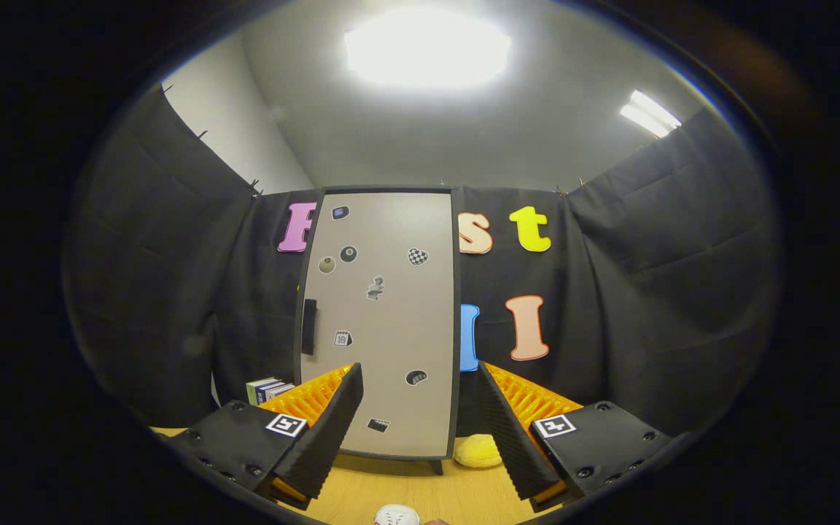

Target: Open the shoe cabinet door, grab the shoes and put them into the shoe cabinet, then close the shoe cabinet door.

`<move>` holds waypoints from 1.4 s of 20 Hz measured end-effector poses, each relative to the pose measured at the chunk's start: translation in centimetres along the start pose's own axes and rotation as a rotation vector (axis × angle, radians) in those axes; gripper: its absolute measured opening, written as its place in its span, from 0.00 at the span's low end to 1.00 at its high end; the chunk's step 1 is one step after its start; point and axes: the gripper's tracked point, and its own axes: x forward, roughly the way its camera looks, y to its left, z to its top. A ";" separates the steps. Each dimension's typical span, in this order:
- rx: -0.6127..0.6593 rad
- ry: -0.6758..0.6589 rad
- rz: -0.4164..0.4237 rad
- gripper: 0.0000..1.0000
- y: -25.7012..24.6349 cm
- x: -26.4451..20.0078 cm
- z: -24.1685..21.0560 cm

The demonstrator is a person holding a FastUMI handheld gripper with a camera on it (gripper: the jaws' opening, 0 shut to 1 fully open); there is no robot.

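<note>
Before the closed shoe cabinet [380, 321], the hand-held gripper [420, 423] is hovering, fingers apart and gripping nothing; what seems a white shoe [397, 515] is lying on the table [420, 488].

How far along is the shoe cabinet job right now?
Nothing looks done yet. The shoe cabinet door stands shut, its dark handle untouched. The hand-held gripper is open and holds nothing, pointed at the door from short of it. A white shoe sits on the wooden table below the fingers. Still left: open the door, load the shoes, close it.
</note>
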 end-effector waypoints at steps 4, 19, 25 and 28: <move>-0.001 -0.009 0.015 0.97 1.1 -0.1 -0.2; 0.049 -0.060 0.084 0.97 7.6 11.4 2.7; 0.087 -0.060 0.163 0.97 13.1 18.4 2.2; 0.094 -0.056 0.207 0.97 16.0 21.9 1.7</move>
